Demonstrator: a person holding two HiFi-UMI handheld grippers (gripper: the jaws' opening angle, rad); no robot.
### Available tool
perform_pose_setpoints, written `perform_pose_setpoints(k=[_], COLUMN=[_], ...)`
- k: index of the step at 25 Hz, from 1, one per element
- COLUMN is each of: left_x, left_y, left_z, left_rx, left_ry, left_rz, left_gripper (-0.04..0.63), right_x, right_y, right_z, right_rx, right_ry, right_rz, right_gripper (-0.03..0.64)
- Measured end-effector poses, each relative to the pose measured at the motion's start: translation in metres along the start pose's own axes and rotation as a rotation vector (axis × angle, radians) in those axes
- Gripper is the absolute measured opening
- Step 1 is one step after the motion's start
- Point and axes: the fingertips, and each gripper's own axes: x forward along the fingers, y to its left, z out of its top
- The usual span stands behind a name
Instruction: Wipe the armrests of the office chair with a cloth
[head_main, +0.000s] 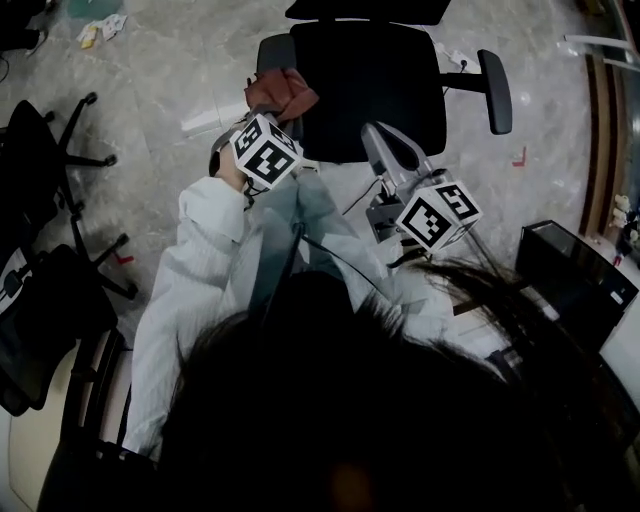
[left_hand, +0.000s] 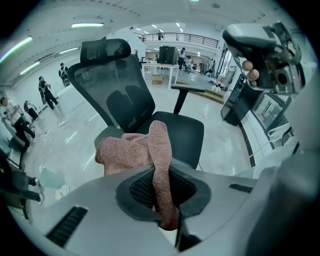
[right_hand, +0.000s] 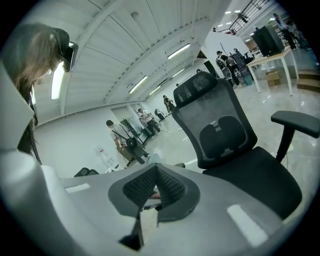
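Pinches cloth (left_hand: 125, 152) in left gripper (left_hand: 162, 189), beside near end of upper-left armrest (head_main: 272, 50) (long axis up-frame). Holds right gripper (right_hand: 156, 192) pressed together, farther off.

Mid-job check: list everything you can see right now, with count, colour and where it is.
office chair: one, black, centre, facing the person
armrests: two, black; one bare at head view's right, the other by the cloth
cloth: one, reddish-brown, bunched at the seat's left in head view
other chairs: at least two, black, head view's left edge
box: one, black, floor at right
bystanders: several, far background
left hand-held gripper: grey, shut on cloth
right hand-held gripper: grey, shut, empty
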Motion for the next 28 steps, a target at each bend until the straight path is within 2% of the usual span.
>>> perform_pose_setpoints(k=[7, 11, 13, 18, 21, 25, 28], left_x=[-0.022, -0.025, -0.028, -0.040, -0.049, -0.053, -0.047], left_y=[-0.046, -0.062, -0.062, -0.025, 0.018, 0.080, 0.112], left_z=[-0.021, -0.025, -0.023, 0.009, 0.036, 0.066, 0.078], left_rx=[-0.067, -0.042, -0.021, -0.065, -0.100, -0.147, -0.181], left_ry=[0.009, 0.035, 0.032, -0.064, -0.134, -0.187, -0.192], left_rz=[-0.093, -0.157, -0.156, -0.093, -0.009, 0.114, 0.175], left_gripper=[0.031, 0.031, 0.031, 0.031, 0.031, 0.031, 0.031], right_x=[-0.003, 0.000, 0.001, 0.000, 0.002, 0.021, 0.043], right_y=[0.023, 0.036, 0.038, 0.025, 0.013, -0.010, -0.030], right_z=[0.000, -0.003, -0.005, -0.004, -0.005, -0.002, 0.009], right_rx=[-0.009, -0.022, -0.023, -0.008, -0.032, -0.108, -0.230], right_ry=[0.029, 0.049, 0.057, 0.052, 0.061, 0.109, 0.156], right_rz=[0.048, 0.078, 0.082, 0.063, 0.033, -0.044, -0.120], right_gripper=[0.002, 0.002, 0.002, 0.002, 0.002, 0.002, 0.002])
